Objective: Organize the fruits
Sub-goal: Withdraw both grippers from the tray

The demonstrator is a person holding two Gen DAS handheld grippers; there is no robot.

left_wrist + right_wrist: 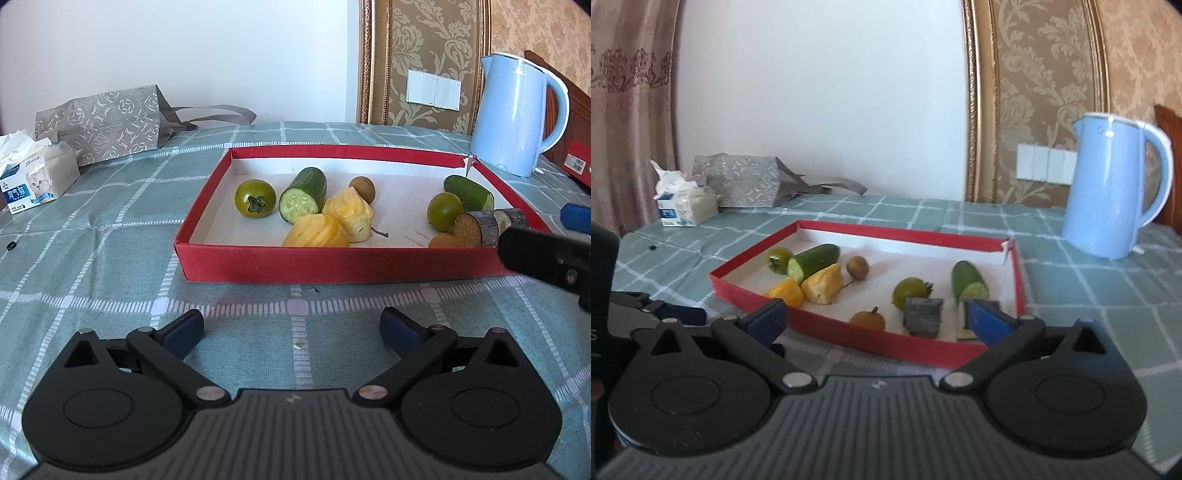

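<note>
Checked green cloth (110,258) covering worktop, red tray (332,264) sitting on it, blue kettle (1108,192) standing beside. Curtain (624,110) showing only in right view. Left claw (291,328) and right claw (875,317) both gaping, holding nothing.

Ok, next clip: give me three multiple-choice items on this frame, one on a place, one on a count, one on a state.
1. Where does the blue kettle stand?
A. inside the red tray
B. on the checked tablecloth beyond the tray's far right corner
C. on the tissue pack

2. How many green tomatoes lie in the red tray?
A. one
B. two
C. four

3. How is the left hand-held gripper?
A. open, holding nothing
B. shut on a cucumber piece
C. shut on a pineapple chunk

Answers:
1 B: the kettle sits on the checked tablecloth behind the tray's torn corner.
2 B: one green tomato lies at the left near a cucumber piece, another at the right.
3 A: its fingers stand wide apart over bare cloth, short of the tray.
</note>
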